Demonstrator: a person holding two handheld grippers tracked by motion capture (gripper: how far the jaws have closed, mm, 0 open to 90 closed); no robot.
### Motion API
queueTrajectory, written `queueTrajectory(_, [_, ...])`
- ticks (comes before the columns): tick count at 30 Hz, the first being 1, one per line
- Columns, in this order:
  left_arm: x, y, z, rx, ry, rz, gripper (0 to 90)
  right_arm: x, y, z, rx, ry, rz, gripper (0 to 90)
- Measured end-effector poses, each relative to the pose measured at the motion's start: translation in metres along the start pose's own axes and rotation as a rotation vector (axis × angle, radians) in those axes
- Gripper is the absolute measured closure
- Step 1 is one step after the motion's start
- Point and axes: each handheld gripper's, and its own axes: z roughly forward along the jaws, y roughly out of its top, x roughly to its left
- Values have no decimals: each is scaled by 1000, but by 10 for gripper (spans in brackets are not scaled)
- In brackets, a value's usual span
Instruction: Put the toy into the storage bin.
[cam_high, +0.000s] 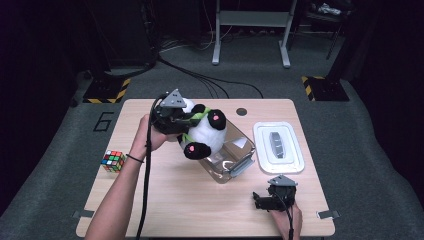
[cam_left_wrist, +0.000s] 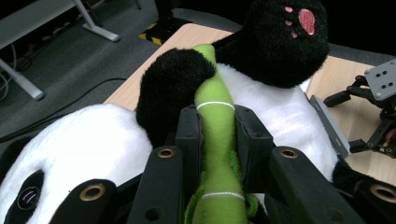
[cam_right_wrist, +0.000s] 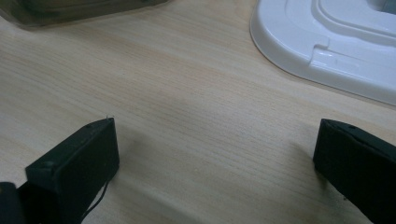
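Green plush bamboo stalk (cam_left_wrist: 215, 140) is what the left gripper (cam_high: 172, 119) clamps, fingers (cam_left_wrist: 190, 135) pinched on both sides of it, and the whole panda toy (cam_high: 205, 131) hangs off that stalk, lifted off the bench (cam_high: 165, 200) and tipped over the near-left rim of the clear plastic container (cam_high: 231, 152). One black foot (cam_high: 196, 150) hangs outside the container's left wall, the other foot (cam_high: 216, 119) sits higher, over the opening. Right gripper (cam_high: 272, 199) rests low on the bench near the front right edge, fingers (cam_right_wrist: 77, 163) spread wide with nothing between, just in front of the white lid (cam_high: 278, 146). Judgement: the step is getting the panda into the container. Doing it well means carrying it further right until the body centres over the opening, then lowering feet first so the low foot clears the rim instead of snagging on it. Grip is on a soft stalk only, so the toy can swing; move slowly, no jerks. Container looks light and skewed, may slide if pushed; the right gripper could steady its grey latch end (cam_high: 239, 167). Rubik's cube (cam_high: 113, 161) at left is well apart, ignore.
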Motion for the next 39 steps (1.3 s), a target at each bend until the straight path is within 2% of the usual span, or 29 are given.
queueTrajectory(5, [-2,11,13,1,-33,38,739,0,0,0,0,0,0,0])
queueTrajectory(10, [-4,18,25,-3,-74,54,739,0,0,0,-1,-1,0,0])
queueTrajectory(22, [-11,18,56,48,-162,99,736,0,0,0,-2,-2,-1,0])
queueTrajectory(23, [-11,18,59,59,-160,102,736,0,0,0,-2,-2,-1,0])
queueTrajectory(32, [-13,15,78,84,-208,79,735,0,0,0,-2,-2,0,0])
queueTrajectory(39, [-11,15,83,92,-209,68,733,0,0,0,-2,-2,0,0])
